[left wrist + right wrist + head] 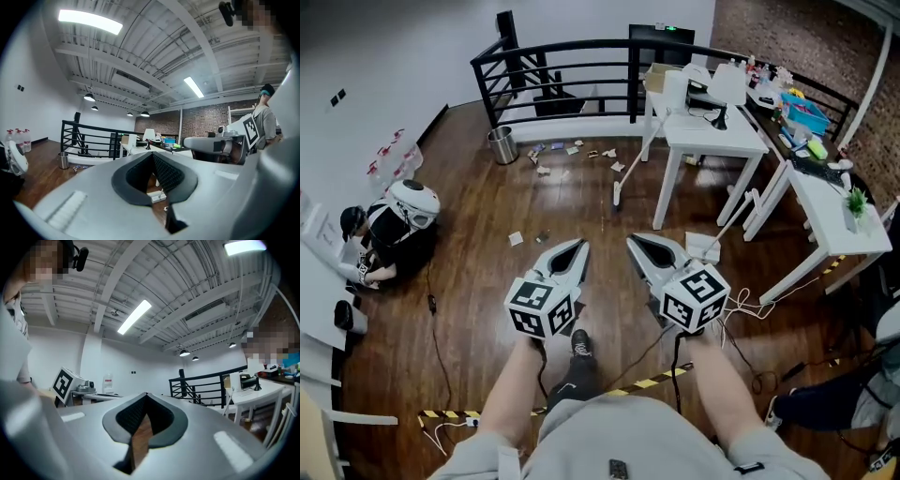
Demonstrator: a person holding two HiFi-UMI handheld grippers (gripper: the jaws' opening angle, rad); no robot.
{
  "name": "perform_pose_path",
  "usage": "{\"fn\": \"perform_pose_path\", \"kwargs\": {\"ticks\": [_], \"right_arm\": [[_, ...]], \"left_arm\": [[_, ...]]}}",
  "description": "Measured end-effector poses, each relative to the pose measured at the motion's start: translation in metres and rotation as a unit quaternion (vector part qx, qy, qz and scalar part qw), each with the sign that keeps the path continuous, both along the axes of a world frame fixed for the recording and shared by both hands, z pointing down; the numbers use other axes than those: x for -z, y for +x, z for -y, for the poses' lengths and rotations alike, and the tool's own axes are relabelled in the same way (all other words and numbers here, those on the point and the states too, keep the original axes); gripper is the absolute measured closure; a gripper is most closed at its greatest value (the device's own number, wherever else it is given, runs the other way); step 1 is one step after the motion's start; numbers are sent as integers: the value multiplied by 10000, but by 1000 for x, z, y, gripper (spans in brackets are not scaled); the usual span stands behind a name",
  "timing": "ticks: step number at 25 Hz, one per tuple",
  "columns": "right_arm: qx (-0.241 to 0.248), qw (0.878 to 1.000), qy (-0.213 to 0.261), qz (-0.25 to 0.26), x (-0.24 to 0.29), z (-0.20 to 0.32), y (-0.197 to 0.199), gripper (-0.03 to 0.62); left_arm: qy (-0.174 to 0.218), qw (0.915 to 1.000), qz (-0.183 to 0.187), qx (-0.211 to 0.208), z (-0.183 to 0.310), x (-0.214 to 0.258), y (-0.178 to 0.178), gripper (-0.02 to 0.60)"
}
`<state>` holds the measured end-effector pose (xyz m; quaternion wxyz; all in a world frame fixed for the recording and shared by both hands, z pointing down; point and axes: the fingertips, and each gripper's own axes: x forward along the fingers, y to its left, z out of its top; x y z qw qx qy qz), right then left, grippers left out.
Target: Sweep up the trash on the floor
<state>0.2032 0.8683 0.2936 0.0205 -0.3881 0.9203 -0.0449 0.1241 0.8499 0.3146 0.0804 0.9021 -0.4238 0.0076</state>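
Far left, person [398, 225] sits on the wooden floor [478, 206]. Metal bin [502, 144] stands by the black railing [572, 66]. Trash scraps [573, 150] lie on the floor just right of it, well ahead of the 2 claws. Left claw [581, 246] closed, empty. Right claw [632, 242] closed, empty. White counter [712, 141] at right

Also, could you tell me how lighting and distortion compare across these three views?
Head view: even, sharp, faint sheen on the dark wooden floor. Left gripper view: heavy fisheye, black corners, long white ceiling lamp blown out. Right gripper view: same fisheye and corners.
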Motion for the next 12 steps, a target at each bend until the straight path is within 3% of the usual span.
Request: {"fn": "perform_pose_path", "kwargs": {"ticks": [7, 12], "right_arm": [[-356, 9993, -83, -93, -8, 130, 2, 594], [-606, 9980, -139, -67, -3, 221, 6, 594]], "left_arm": [[-10, 9990, -55, -444, 132, -5, 13, 575], [-200, 9948, -309, -949, 216, -5, 25, 575]]}}
